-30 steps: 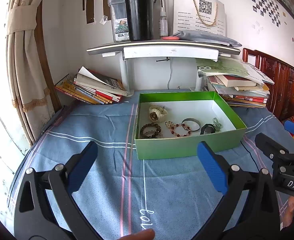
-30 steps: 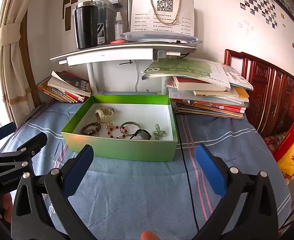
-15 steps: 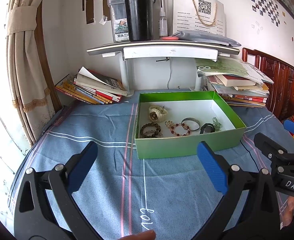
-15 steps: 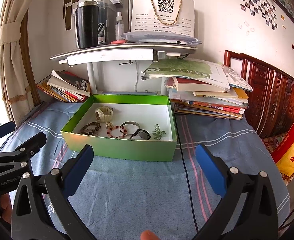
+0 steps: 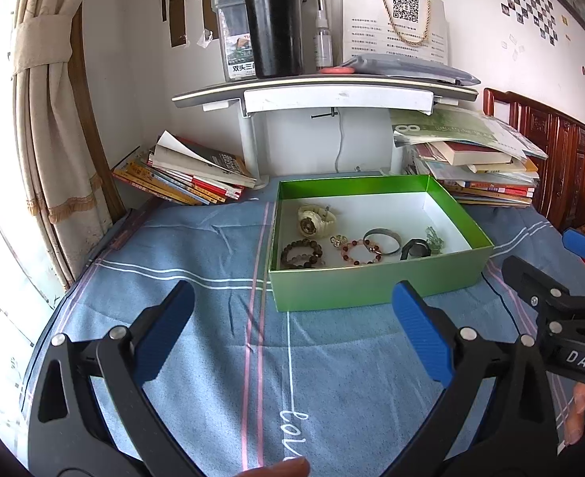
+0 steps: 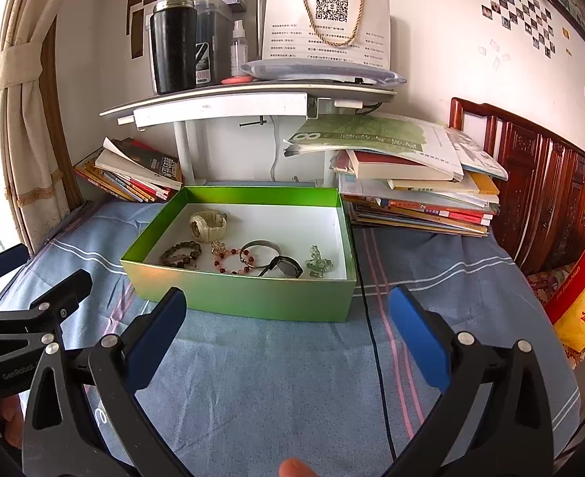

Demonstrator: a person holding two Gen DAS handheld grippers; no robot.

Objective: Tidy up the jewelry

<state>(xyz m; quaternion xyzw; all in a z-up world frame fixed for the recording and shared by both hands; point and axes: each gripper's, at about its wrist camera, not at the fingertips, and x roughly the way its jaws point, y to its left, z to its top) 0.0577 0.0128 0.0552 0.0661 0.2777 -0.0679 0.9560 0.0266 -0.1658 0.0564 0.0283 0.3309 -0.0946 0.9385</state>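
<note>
A green box (image 5: 372, 284) (image 6: 252, 298) sits on the blue cloth. Inside lie a cream watch (image 5: 314, 220) (image 6: 208, 224), a dark bead bracelet (image 5: 302, 253) (image 6: 181, 253), a red bead bracelet (image 5: 359, 251) (image 6: 232, 260), a silver bangle (image 5: 383, 236) (image 6: 259, 247), a black ring-shaped piece (image 5: 414, 249) (image 6: 286, 267) and a green crystal piece (image 5: 434, 237) (image 6: 319, 262). My left gripper (image 5: 292, 328) is open and empty, short of the box's front wall. My right gripper (image 6: 286, 328) is open and empty, also short of the box. Each shows at the edge of the other's view.
Stacks of books lie at back left (image 5: 189, 177) and back right (image 6: 415, 190). A shelf (image 5: 324, 93) with a black tumbler (image 5: 274, 26) stands behind the box. A black cable (image 6: 376, 349) runs across the cloth. A wooden bed frame (image 6: 550, 183) is at right.
Both views have shifted very slightly; the box and jewelry lie as before. Both grippers stay open and empty.
</note>
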